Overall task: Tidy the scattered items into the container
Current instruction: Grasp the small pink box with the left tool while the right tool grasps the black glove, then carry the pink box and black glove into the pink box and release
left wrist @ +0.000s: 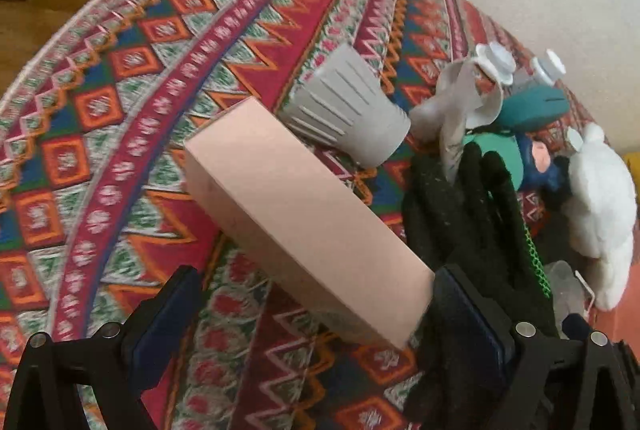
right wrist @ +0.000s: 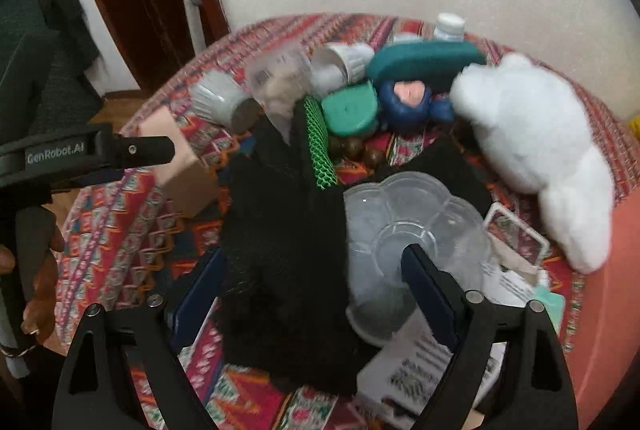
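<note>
Clutter on a round tabletop [left wrist: 168, 42] under a patterned cloth, seen as both tools come down over it. The items lie heaped toward the wall side — pink box [left wrist: 296, 214], grey ribbed cup [left wrist: 344, 110] tipped on its side, black gloves [right wrist: 280, 250], clear flower-shaped tray [right wrist: 416, 230], white plush bear [right wrist: 532, 154] — as scattered things would before any sorting. No container can be picked out with certainty in either view. Left tool [left wrist: 316, 314]: fingers spread wide, the near end of the pink box lying between them, one corner close against the right finger; no squeeze shows. Right tool [right wrist: 316, 290]: likewise spread, pinching nothing, the black gloves and the tray's edge lying in its gap. Judged from this, each tool is lining up a first pick — box for the left, gloves or tray for the right.
</note>
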Action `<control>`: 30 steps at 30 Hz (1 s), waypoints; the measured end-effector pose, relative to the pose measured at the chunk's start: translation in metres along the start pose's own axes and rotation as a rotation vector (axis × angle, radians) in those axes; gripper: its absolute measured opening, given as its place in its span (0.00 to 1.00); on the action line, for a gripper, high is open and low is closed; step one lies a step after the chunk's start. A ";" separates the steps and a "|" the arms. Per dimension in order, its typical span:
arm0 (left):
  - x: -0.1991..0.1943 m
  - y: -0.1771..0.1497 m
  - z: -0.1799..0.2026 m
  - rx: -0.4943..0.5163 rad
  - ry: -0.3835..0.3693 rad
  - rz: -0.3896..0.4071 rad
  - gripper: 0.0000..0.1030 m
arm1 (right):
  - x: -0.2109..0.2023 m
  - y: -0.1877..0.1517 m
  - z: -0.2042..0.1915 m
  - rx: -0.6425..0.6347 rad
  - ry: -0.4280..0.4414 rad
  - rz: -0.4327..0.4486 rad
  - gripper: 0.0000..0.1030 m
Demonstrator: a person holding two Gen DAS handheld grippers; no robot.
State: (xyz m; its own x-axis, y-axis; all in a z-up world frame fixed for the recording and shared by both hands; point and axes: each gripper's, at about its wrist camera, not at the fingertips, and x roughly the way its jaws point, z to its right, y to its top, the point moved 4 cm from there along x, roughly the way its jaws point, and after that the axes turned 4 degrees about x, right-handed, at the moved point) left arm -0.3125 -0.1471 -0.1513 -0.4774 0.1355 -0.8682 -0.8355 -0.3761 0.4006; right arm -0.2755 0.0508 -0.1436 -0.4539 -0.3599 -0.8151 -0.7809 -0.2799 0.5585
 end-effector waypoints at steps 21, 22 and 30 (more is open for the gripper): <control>0.000 0.001 -0.014 -0.122 0.007 0.053 0.36 | -0.024 -0.023 -0.041 -0.148 0.122 0.002 0.07; -0.008 0.000 -0.014 -0.115 -0.003 0.066 0.36 | -0.028 -0.024 -0.039 -0.142 0.130 0.007 0.07; -0.086 -0.015 0.026 0.006 -0.067 0.222 0.36 | -0.070 -0.013 -0.032 -0.049 0.255 0.087 0.07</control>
State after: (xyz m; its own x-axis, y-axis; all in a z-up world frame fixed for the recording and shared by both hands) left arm -0.2655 -0.1294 -0.0754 -0.6663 0.1112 -0.7373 -0.7097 -0.3981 0.5813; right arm -0.2203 0.0514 -0.0889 -0.3903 -0.5953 -0.7023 -0.7192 -0.2790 0.6363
